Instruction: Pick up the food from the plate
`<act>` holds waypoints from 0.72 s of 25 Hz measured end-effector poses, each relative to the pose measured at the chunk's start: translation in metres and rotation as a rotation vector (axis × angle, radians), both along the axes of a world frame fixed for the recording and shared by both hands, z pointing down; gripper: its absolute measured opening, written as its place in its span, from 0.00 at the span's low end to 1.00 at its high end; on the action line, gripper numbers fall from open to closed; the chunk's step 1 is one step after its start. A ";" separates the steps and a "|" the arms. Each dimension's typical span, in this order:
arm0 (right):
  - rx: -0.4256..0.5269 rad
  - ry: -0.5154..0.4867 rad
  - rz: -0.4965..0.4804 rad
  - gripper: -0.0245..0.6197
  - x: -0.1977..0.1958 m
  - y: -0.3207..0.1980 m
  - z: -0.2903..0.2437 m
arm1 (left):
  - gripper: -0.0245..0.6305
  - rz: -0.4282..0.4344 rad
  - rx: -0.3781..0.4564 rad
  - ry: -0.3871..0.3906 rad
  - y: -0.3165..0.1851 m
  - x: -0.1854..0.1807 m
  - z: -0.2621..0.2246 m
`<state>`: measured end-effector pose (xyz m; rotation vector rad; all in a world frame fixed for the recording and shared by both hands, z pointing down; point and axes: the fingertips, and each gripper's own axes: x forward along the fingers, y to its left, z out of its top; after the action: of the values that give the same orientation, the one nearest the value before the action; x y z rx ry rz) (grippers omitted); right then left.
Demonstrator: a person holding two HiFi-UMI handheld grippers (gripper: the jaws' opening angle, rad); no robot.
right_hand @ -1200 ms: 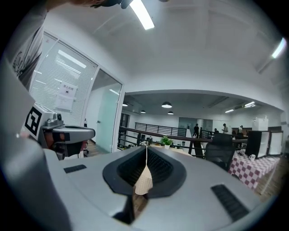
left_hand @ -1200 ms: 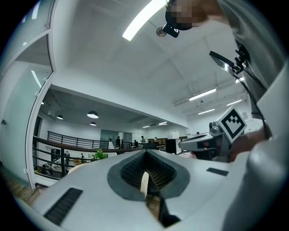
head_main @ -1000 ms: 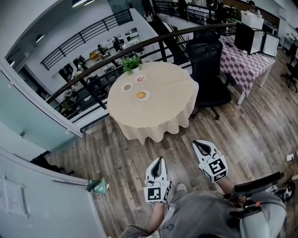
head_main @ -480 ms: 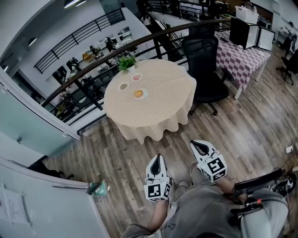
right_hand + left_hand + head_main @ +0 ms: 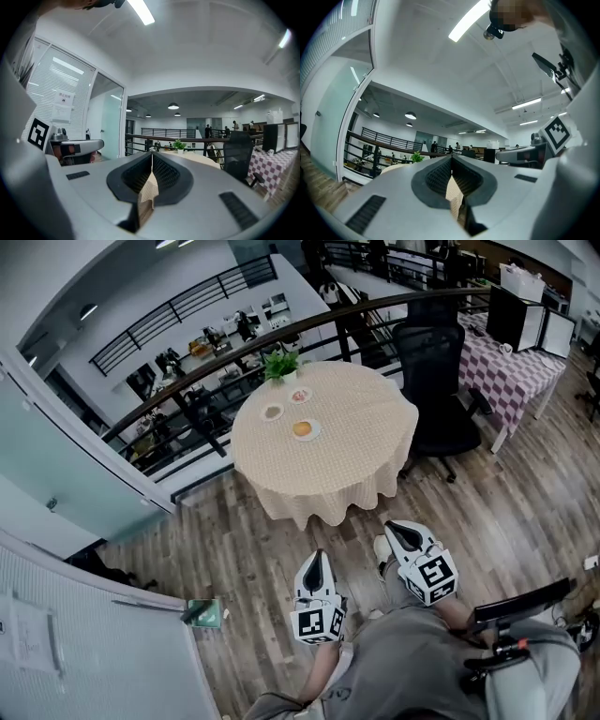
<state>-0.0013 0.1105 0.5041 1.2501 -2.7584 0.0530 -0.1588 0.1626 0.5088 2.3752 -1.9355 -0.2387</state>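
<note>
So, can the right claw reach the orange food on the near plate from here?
Probably not yet. The right claw is shut and held close to the person's body, with wooden floor between it and the round table. Nothing blocks the way to the orange food; stepping closer should do.

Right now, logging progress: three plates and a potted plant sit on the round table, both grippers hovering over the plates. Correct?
No. In the head view the left gripper and right gripper hover over the wooden floor, short of the round table.
</note>
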 end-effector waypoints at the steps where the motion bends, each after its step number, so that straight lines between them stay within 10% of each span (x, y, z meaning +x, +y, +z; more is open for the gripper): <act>1: 0.003 -0.003 -0.008 0.06 -0.004 -0.004 -0.001 | 0.06 -0.009 0.001 0.000 -0.002 -0.004 -0.001; 18: -0.047 -0.029 -0.130 0.06 -0.059 -0.115 0.022 | 0.06 -0.140 -0.020 0.000 -0.085 -0.048 0.016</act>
<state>-0.0602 -0.0048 0.5261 1.0654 -2.8381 0.1252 -0.2064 0.0774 0.5248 2.2293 -2.0966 -0.2255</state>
